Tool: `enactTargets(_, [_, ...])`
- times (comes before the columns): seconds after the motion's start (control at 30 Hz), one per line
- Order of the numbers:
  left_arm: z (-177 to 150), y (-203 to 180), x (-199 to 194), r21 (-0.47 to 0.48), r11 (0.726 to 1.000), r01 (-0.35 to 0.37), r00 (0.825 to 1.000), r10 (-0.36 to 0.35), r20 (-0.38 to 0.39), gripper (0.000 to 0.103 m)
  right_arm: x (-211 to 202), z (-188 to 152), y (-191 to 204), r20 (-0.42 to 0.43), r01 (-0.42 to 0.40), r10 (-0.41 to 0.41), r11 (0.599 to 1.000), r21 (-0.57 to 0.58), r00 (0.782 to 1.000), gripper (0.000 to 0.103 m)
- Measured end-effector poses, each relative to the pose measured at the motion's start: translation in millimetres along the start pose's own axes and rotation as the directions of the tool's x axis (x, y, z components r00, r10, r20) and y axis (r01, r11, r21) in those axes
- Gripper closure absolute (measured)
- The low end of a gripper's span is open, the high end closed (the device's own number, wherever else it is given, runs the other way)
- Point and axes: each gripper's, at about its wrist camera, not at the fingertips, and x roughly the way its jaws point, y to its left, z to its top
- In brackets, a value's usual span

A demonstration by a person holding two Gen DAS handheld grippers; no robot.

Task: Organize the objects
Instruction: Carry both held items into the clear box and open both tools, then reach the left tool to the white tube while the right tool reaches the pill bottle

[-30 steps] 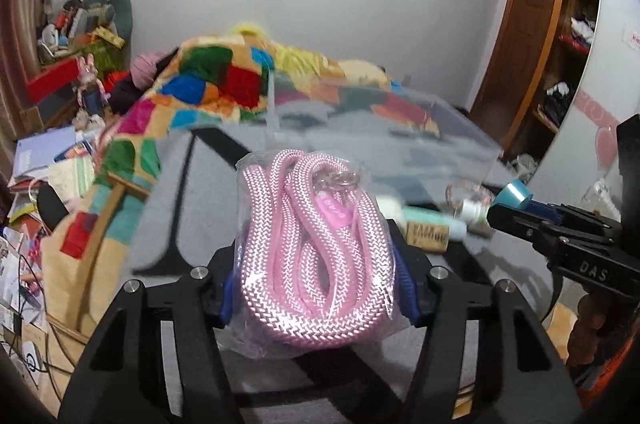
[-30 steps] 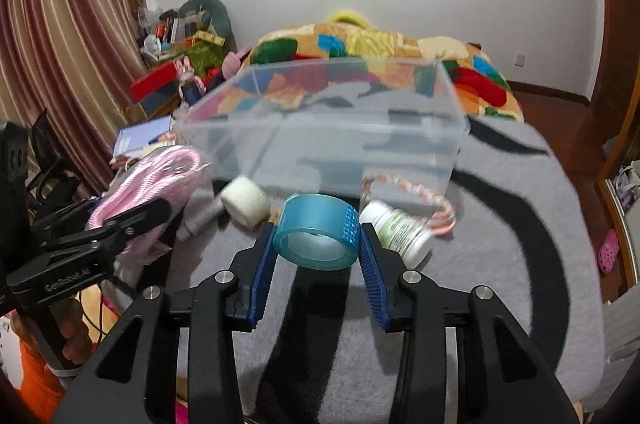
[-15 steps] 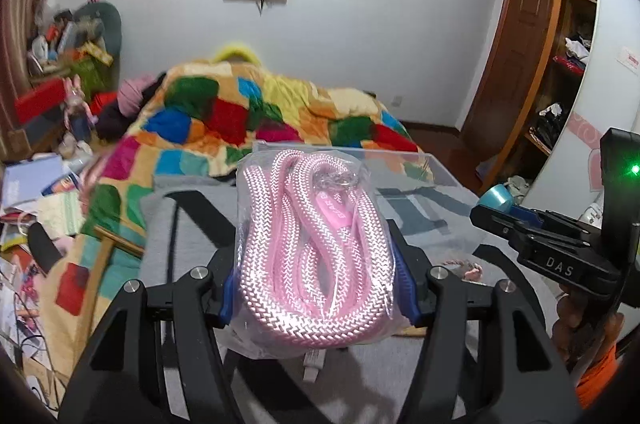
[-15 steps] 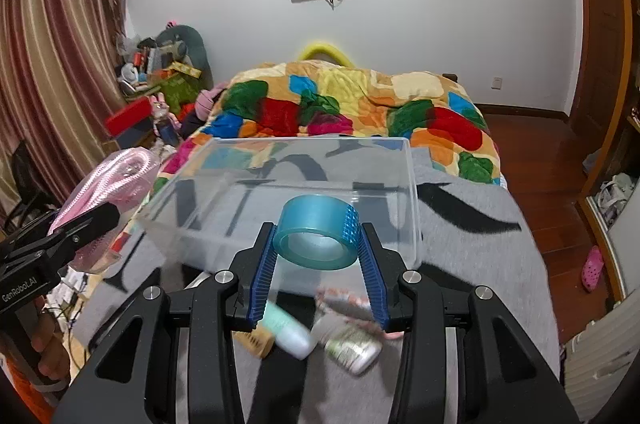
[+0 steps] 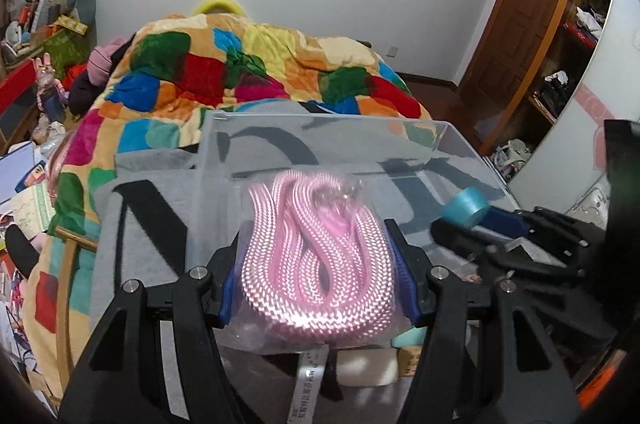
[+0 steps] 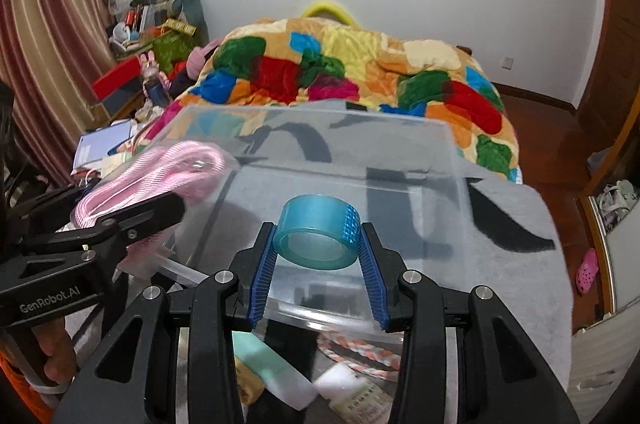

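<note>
My left gripper (image 5: 318, 256) is shut on a bagged coil of pink rope (image 5: 316, 256) and holds it over the near left part of a clear plastic bin (image 5: 320, 132). My right gripper (image 6: 318, 244) is shut on a roll of blue tape (image 6: 318, 236) and holds it over the bin's (image 6: 400, 152) near edge. The rope (image 6: 168, 172) and left gripper (image 6: 132, 220) show at the left of the right wrist view. The tape (image 5: 466, 202) and right gripper (image 5: 500, 232) show at the right of the left wrist view.
The bin sits on a grey blanket (image 6: 520, 224) with black marks. Below the grippers lie a mint tube (image 6: 272, 368), a white bottle (image 6: 356, 396) and a braided cord (image 6: 360, 348). A patchwork quilt (image 5: 248, 72) lies behind. Clutter stands left; shelves (image 5: 568, 36) stand right.
Both grippers have moved forward and lower, from in front of the bin to over its near edge, each still holding its object. The small items on the blanket now lie beneath them.
</note>
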Motion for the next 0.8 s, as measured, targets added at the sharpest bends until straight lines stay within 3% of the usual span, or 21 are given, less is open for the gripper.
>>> enactTargets(0.13, [-2,-5,-6,0.025,0.999,-0.025,1.000,0.025,0.014,0.042,0,-3,1,-0.007,0.002,-0.002,1.000,0.000,1.000,0.063])
enactTargets(0.27, [-2,-9,-18,0.047,0.999,-0.020,0.999,0.018,0.039,0.038,-12,-4,-3,0.012,-0.001,0.001,1.000,0.009,1.000,0.043])
enactTargets(0.4, [-6,-13,-37,0.072,0.997,-0.028,0.997,0.023,0.074,0.034,-31,-8,-6,0.048,0.000,-0.001,1.000,0.004,0.999,0.040])
enactTargets(0.57, [-16,-19,-59,0.089,0.995,-0.049,0.991,0.037,0.126,0.013,-57,-18,-10,0.096,0.010,-0.009,1.000,-0.007,0.995,0.036])
enactTargets(0.8, [-38,-19,-70,0.121,0.989,-0.087,0.989,0.071,0.130,0.009,-80,-41,-11,0.132,0.024,-0.017,0.999,-0.049,0.991,0.035])
